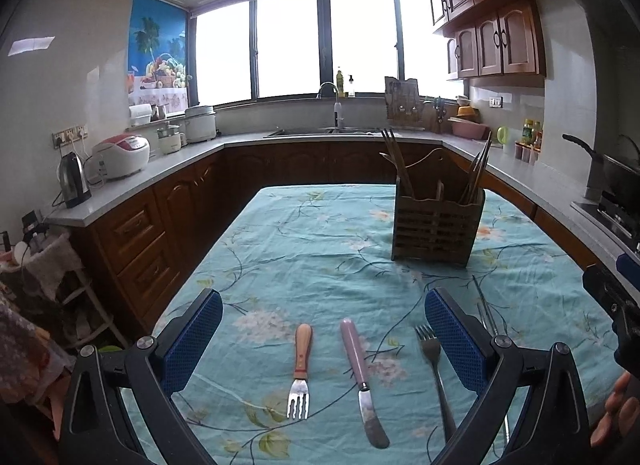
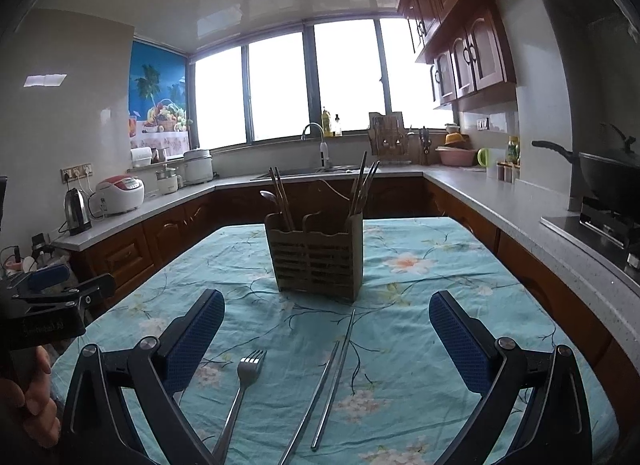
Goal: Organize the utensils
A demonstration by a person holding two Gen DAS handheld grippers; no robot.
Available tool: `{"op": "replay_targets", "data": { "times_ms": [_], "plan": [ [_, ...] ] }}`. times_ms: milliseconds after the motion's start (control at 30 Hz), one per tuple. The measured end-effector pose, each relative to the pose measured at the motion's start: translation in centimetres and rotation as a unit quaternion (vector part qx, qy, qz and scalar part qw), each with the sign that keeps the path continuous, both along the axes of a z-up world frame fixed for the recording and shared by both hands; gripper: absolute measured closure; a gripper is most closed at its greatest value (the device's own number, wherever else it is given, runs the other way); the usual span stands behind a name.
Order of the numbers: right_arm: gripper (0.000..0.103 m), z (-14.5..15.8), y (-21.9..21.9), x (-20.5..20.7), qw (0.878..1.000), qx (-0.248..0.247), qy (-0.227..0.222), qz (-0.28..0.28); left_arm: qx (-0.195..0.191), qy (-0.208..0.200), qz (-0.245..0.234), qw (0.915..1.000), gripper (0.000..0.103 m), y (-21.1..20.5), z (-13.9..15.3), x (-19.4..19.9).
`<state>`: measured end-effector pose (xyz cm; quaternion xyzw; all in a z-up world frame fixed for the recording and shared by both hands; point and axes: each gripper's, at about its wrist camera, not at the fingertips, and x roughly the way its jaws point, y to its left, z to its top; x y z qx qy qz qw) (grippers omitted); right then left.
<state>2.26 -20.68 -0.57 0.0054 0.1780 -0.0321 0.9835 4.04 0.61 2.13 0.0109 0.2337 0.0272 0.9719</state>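
left gripper (image 1: 322, 329): jaws spread wide, empty, hovering over the table
right gripper (image 2: 326, 329): jaws likewise wide apart, holding nothing
between left fingers: wooden-handled fork (image 1: 301, 373) and pink-handled butter knife (image 1: 362, 377), both flat on the floral tablecloth (image 1: 320, 233), handles pointing away from the gripper
at left gripper's right finger: steel fork (image 1: 434, 365), partly hidden behind the pad
between right fingers: same steel fork (image 2: 244, 381) to the left, pair of metal chopsticks (image 2: 332, 377) at centre, tips pointing ahead
wooden utensil caddy (image 2: 316, 257): straight ahead of the right gripper, beyond the chopsticks; ahead and to the right of the left one
caddy contents: wooden chopsticks plus what looks like a spoon; can't identify more
progress: judged early. Four loose groups on the cloth, none gripped
left to do: fork, knife, steel fork, chopsticks all into the caddy
left view only: wooden fork and knife; chopsticks just a sliver behind the right finger
right view only: chopsticks full length, caddy front on; the other gripper at far left edge
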Motion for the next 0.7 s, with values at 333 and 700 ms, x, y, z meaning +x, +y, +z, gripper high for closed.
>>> {"op": "replay_targets", "data": {
  "times_ms": [333, 700],
  "plan": [
    [0.0, 0.57, 0.24, 0.04, 1.0, -0.004, -0.013, 0.003, 0.0, -0.013, -0.001, 0.9999, 0.001, -0.21, 0.17, -0.02],
    [0.0, 0.72, 0.05, 0.98, 1.0, -0.003, -0.01, 0.003, -0.002, -0.016, -0.002, 0.9999, 0.001, -0.06, 0.07, 0.73]
  ]
}}
